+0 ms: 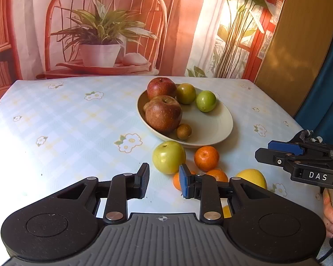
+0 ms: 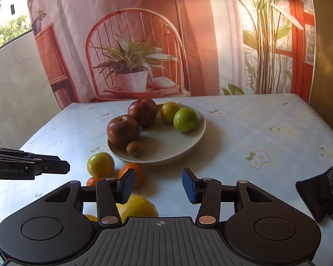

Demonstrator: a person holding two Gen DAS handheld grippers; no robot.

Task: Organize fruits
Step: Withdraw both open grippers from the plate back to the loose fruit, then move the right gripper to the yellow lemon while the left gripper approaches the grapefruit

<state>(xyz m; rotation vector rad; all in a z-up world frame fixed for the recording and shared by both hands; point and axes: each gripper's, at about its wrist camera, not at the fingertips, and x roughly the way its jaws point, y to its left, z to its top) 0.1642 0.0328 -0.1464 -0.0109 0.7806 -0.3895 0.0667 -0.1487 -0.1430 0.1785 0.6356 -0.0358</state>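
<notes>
both grippers, left (image 1: 164,182) and right (image 2: 158,185), are hovering open and empty, oranges (image 1: 206,157) sitting just past the fingers, risking rolling if a pad nudges one.

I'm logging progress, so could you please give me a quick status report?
Left gripper and right gripper open, empty. Plate holds five fruits; green apple, tangerines, lemon on table. Nothing blocking.
</notes>
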